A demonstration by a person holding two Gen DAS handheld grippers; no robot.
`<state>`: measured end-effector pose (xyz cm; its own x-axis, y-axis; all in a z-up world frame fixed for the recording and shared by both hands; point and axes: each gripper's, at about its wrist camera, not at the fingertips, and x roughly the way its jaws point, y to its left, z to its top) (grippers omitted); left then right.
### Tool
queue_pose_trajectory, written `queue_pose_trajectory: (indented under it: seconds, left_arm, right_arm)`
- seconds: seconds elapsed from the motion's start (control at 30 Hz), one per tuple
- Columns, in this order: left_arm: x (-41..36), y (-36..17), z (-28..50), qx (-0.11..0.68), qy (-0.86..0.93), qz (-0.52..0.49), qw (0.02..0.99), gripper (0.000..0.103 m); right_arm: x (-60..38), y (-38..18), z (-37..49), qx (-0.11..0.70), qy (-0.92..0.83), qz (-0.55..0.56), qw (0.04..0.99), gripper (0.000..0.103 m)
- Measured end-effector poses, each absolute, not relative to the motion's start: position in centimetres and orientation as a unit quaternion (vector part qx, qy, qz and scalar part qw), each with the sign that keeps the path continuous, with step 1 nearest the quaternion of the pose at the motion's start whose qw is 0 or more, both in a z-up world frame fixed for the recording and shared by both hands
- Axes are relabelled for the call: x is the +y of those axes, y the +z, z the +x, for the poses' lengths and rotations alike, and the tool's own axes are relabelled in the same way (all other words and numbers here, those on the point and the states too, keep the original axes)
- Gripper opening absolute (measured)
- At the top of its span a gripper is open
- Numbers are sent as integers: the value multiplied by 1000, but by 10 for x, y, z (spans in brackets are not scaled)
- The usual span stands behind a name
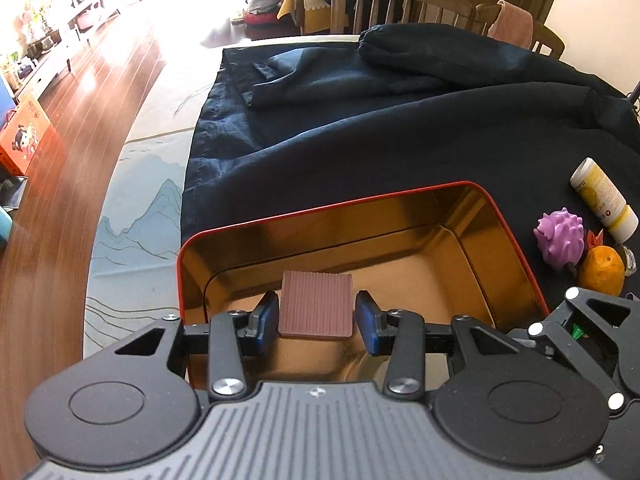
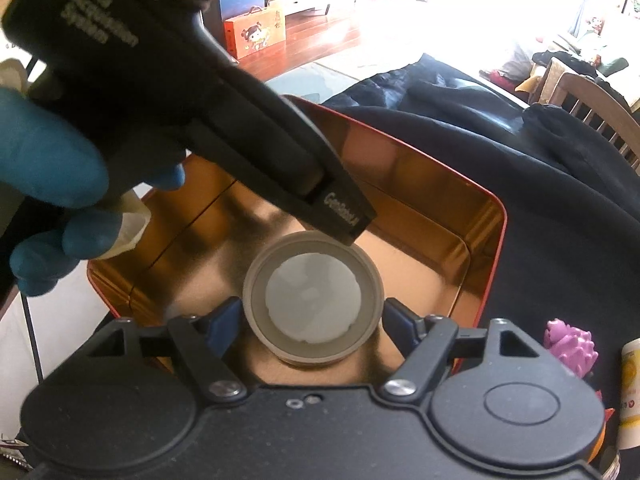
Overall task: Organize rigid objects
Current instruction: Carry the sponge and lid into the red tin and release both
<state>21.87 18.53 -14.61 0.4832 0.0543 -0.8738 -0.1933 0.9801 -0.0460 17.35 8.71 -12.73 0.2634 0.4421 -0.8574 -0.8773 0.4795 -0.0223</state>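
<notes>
A red tin box with a gold inside [image 1: 516, 248] lies on a dark cloth; it also shows in the right wrist view [image 2: 496, 240]. My left gripper [image 1: 317, 318] holds a ribbed brown rectangular block [image 1: 316, 304] over the tin's near part, its blue pads against the block's sides. My right gripper [image 2: 314, 322] holds a round grey lid with a white centre [image 2: 314, 300] over the tin's floor, pads at its two sides. The left gripper's black body [image 2: 224, 92] crosses above the lid.
A purple spiky toy [image 1: 560, 240], an orange fruit [image 1: 602, 276] and a white-and-yellow tube [image 1: 604, 196] lie on the cloth right of the tin. A dark folded jacket [image 1: 440, 60] lies at the far side. Wooden chairs [image 1: 400, 4] stand behind the table.
</notes>
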Motion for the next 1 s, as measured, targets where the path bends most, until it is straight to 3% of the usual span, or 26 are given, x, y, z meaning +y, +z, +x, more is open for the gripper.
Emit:
queue_pose_trajectory:
  seconds: [0.93, 1.0]
  left_arm:
    - [170, -86, 163, 426, 74, -76, 899, 52]
    - [167, -81, 157, 419, 72, -77, 902, 59]
  right_arm:
    - [26, -70, 156, 363, 437, -167, 806, 89]
    - [18, -66, 156, 360, 437, -159, 809, 90]
